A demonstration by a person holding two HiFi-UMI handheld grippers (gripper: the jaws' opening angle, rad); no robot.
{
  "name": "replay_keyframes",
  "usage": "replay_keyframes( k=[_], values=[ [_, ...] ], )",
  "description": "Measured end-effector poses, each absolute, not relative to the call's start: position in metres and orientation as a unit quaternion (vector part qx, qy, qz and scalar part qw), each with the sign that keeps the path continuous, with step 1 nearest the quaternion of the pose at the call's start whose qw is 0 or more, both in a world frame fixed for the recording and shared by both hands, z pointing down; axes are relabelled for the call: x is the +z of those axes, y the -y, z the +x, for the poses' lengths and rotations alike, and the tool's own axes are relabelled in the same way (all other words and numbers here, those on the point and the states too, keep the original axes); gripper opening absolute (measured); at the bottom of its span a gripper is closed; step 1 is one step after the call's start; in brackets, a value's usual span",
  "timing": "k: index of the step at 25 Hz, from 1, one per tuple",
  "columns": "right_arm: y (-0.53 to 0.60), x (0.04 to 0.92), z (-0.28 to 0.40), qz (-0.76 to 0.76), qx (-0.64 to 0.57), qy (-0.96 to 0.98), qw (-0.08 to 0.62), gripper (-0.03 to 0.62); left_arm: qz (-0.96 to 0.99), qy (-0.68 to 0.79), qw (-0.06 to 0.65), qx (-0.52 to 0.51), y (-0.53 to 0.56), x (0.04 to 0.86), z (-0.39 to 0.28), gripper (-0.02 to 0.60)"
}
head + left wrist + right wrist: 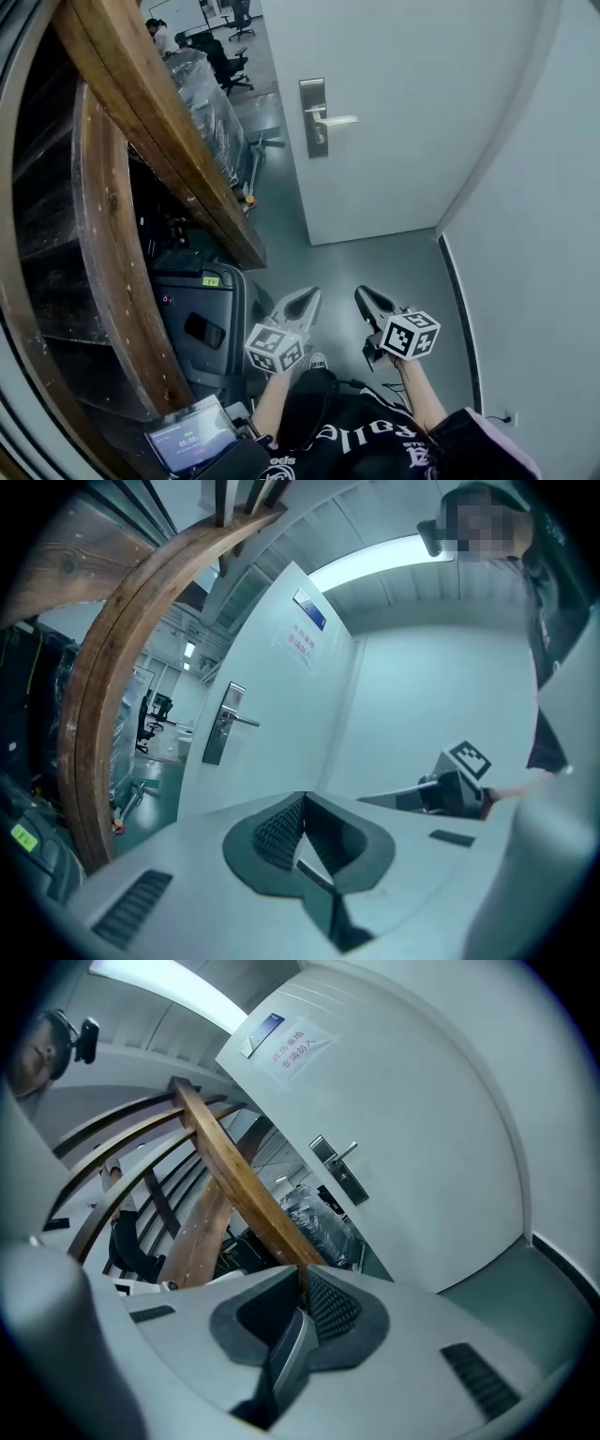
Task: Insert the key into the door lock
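A white door stands ahead with a steel lock plate and a lever handle at its left edge. The plate also shows in the left gripper view and in the right gripper view. Both grippers hang low, well short of the door. My left gripper has its jaws closed tip to tip. My right gripper is closed the same way, and it shows from the side in the left gripper view. I see no key in any view.
A curved wooden stair rail runs down the left. Below it stand a dark machine and a lit screen. A grey wall closes the right. Plastic-wrapped goods, office chairs and a person lie beyond the door's left.
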State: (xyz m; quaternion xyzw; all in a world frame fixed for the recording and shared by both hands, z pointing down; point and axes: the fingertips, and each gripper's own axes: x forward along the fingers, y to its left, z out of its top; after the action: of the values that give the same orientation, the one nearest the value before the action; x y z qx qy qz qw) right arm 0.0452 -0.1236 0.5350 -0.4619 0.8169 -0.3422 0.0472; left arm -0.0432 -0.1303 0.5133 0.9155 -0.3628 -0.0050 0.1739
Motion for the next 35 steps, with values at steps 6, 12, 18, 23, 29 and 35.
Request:
replay_keyframes(
  k=[6,12,18,23,29,35],
  values=[
    [0.050,0.539,0.086,-0.432,-0.344,-0.833,0.030,0.038,0.901,0.385,0.187,-0.071,0.066,0.485,0.005,0.005],
    [-0.025,0.544,0.110,-0.401,-0.350,-0.847,0.027,0.038,0.893,0.407,0.188,-0.046,-0.022,0.508,0.042,0.005],
    [-0.075,0.546,0.117,-0.371,-0.361,-0.855,0.028,0.038,0.888,0.417,0.191,-0.021,-0.083,0.514,0.060,0.005],
    [-0.095,0.539,0.112,-0.361,-0.356,-0.861,0.036,0.038,0.891,0.418,0.175,-0.014,-0.108,0.505,0.063,0.005],
    [-0.116,0.530,0.098,-0.359,-0.341,-0.868,0.041,0.038,0.900,0.405,0.161,-0.014,-0.129,0.499,0.058,0.005],
    [-0.157,0.529,0.062,-0.361,-0.342,-0.867,0.031,0.038,0.904,0.398,0.155,-0.010,-0.172,0.497,0.029,0.005]
  ],
)
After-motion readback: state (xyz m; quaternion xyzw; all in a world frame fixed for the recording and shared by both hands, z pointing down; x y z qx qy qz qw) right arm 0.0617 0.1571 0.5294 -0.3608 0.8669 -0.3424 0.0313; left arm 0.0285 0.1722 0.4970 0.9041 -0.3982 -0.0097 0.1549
